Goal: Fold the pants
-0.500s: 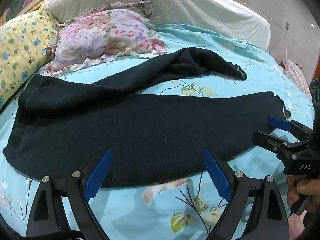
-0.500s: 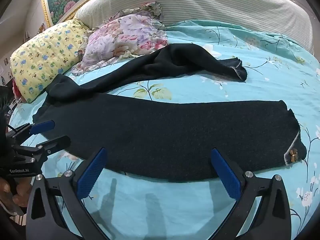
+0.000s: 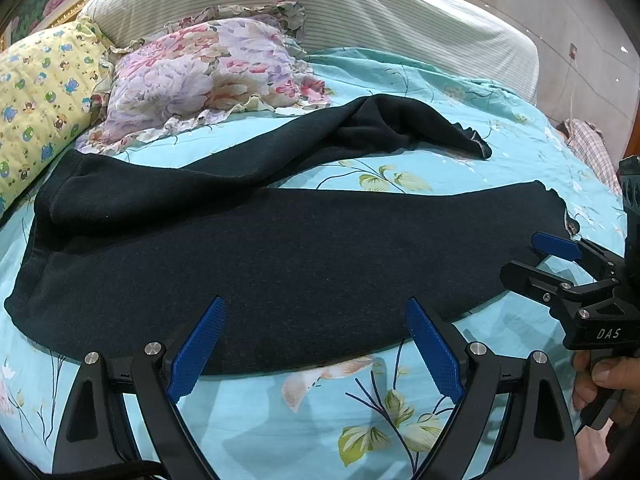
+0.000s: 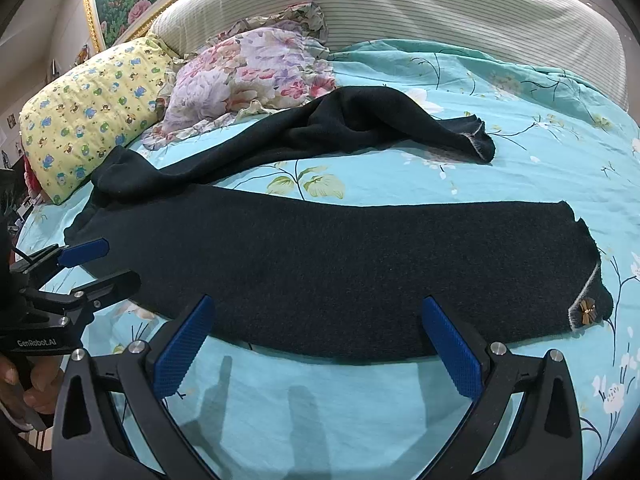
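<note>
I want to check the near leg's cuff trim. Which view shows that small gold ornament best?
The right wrist view: the gold ornament sits in plain sight on the pants cuff. In the left wrist view that cuff end lies behind the right gripper, so no ornament shows.

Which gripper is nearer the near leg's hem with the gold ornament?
Right. The right gripper hovers open at the pants' near edge, by the ornament; the left gripper sits open toward the waist.

Bright, even indoor light; soft finger shadows fall on the bed [image 4: 304,408]. Sharp focus throughout, with strong fisheye bending and dark corners.
</note>
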